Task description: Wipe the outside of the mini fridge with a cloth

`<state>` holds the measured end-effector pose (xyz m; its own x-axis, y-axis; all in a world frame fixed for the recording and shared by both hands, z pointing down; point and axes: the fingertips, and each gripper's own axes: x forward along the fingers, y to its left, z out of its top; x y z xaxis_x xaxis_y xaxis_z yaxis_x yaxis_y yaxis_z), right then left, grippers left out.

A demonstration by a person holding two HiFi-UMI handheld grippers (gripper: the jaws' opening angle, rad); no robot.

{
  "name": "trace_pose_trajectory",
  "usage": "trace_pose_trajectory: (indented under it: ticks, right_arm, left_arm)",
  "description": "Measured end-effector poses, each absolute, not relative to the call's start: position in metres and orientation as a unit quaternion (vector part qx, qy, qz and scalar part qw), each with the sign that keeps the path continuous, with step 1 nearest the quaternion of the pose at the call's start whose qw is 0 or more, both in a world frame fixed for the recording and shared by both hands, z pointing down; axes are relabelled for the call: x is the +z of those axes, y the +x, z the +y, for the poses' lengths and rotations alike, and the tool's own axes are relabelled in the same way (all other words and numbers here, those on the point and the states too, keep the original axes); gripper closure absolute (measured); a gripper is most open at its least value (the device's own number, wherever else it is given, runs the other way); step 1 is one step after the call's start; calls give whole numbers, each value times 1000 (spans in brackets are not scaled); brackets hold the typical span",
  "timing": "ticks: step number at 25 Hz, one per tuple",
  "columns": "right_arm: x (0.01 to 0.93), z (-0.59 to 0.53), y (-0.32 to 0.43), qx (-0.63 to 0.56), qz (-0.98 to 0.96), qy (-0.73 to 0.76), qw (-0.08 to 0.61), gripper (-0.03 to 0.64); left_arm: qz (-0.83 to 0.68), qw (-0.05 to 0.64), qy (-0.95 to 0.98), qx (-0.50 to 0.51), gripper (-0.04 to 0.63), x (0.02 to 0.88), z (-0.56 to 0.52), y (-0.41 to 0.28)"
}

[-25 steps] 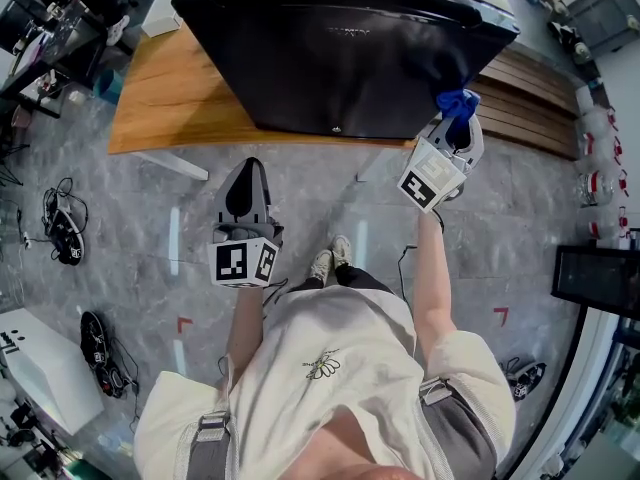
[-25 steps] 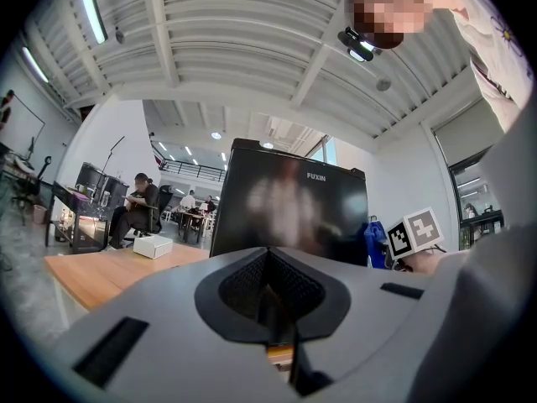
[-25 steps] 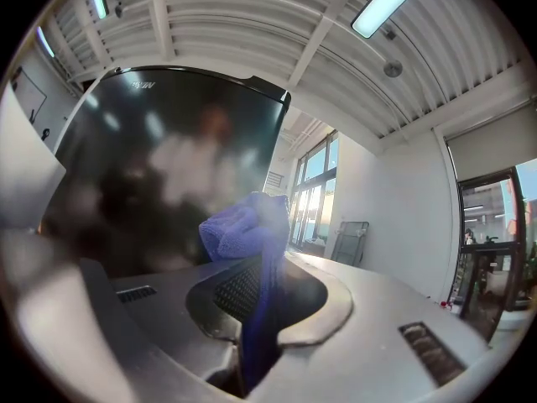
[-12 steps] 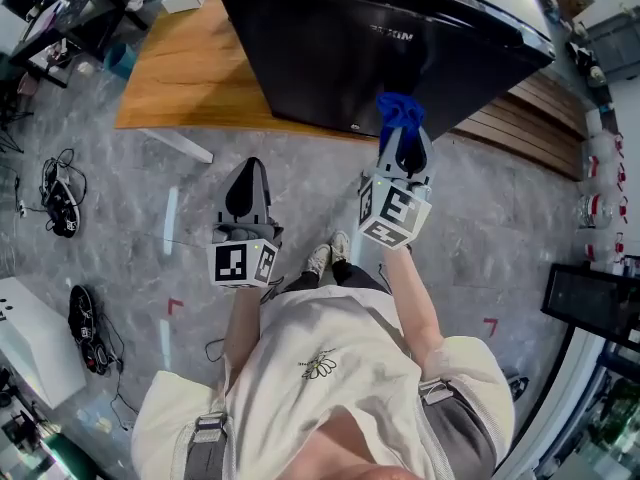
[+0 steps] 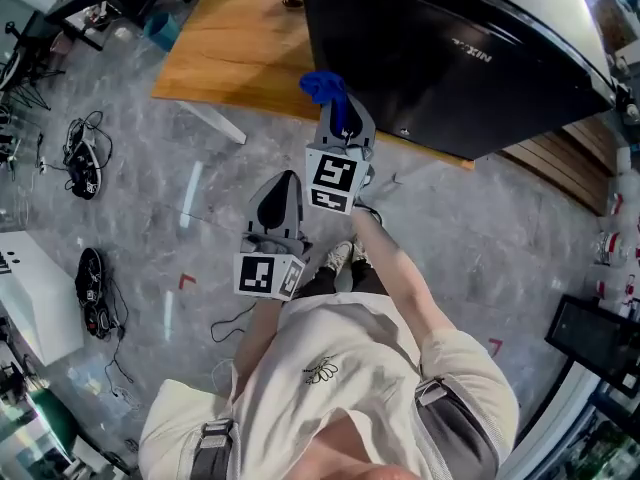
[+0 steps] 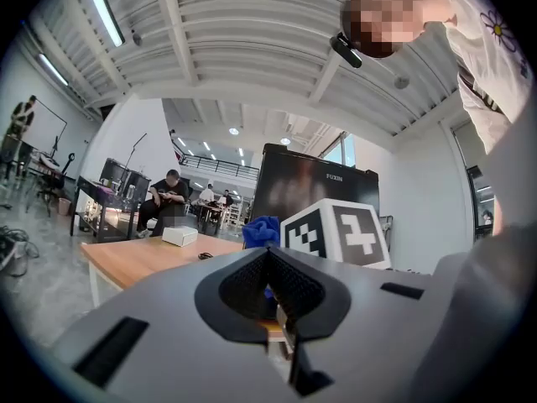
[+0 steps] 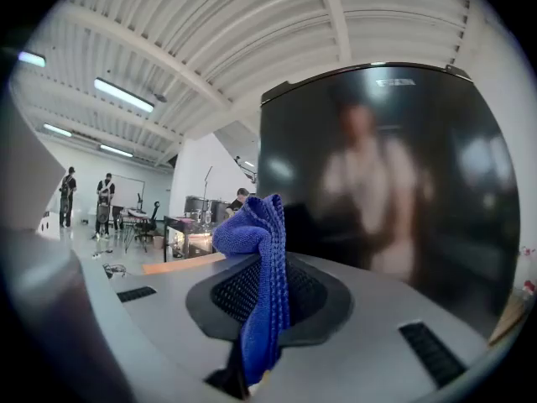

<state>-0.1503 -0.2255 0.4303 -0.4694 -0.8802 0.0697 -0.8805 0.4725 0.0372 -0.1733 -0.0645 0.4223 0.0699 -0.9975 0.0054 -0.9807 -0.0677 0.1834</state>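
Observation:
The black mini fridge (image 5: 450, 58) stands on a wooden platform (image 5: 230, 58); its glossy front fills the right of the right gripper view (image 7: 394, 183). My right gripper (image 5: 336, 110) is shut on a blue cloth (image 5: 322, 86), held near the fridge's lower left corner. In the right gripper view the cloth (image 7: 262, 275) hangs folded between the jaws. My left gripper (image 5: 283, 181) hangs lower, over the floor, shut with nothing in it (image 6: 270, 288). From the left gripper view I see the cloth (image 6: 262, 229) and the fridge (image 6: 319, 183) ahead.
The floor is grey stone, with cables and shoes (image 5: 90, 293) to the left. A small white box (image 6: 179, 236) lies on the platform. People sit at desks (image 6: 172, 196) in the background. A wooden slat deck (image 5: 560, 163) runs to the right of the fridge.
My right gripper has carried the blue cloth leftward along the fridge's lower front, from the right corner to the left corner. The left gripper has stayed low and shut.

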Motion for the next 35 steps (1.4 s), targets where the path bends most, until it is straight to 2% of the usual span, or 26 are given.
trace_pose_trajectory:
  ticks: [6,15,21,35]
  right_arm:
    - [439,-244,-194,-18,-858,509,61,555]
    - [438,-246,-181,-39,-840,536,69,555]
    - [436,-238,-127,-42,-821,565,68,555]
    - [425,-236,68,-8,-723,688,58,555]
  left_arm:
    - [-705,68,703,-65,591,422,-52,-199]
    - [-714,65,694,-62,591,422,-41,-208]
    - [-703,61,706,-67,591,419,-46,-200]
    - [-645,50,760,-64,591,408,-82,-148]
